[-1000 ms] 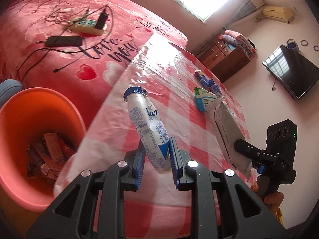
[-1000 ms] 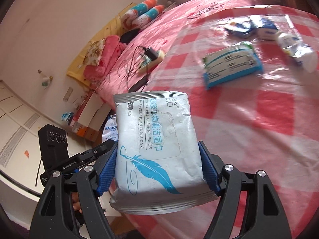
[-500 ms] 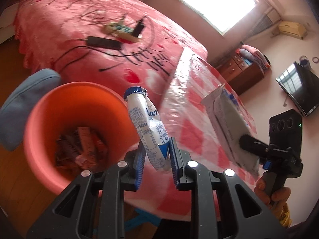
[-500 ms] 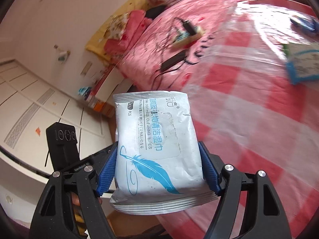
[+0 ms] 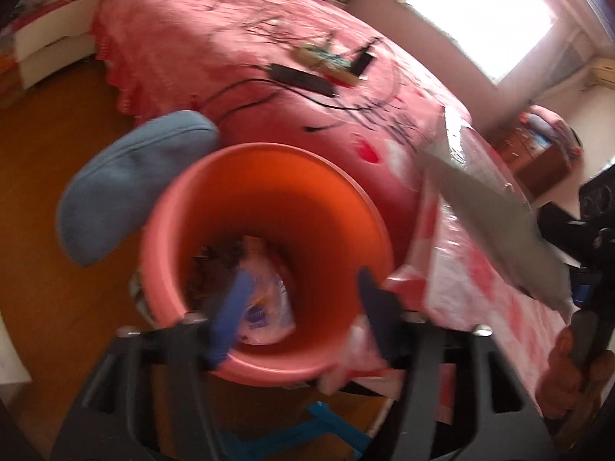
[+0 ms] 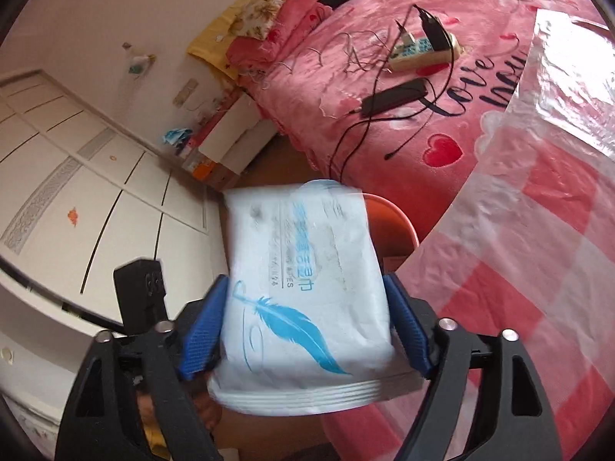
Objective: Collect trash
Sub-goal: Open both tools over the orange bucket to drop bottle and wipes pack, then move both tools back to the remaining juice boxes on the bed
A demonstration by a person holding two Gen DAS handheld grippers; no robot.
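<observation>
gone from between the left gripper's (image 5: 303,303) now spread jaws, the milk bottle (image 5: 261,299) lies in the orange bin (image 5: 326,199) ahead and below; one item binned. right gripper (image 6: 307,326) pinches the wipes pack (image 6: 303,288), bin rim just beyond.

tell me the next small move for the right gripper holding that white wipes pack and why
Probably carry the white wipes pack with the blue feather print forward over the round orange plastic bin and open. The right gripper grips it short of the bin, while the left gripper is open above it.
</observation>
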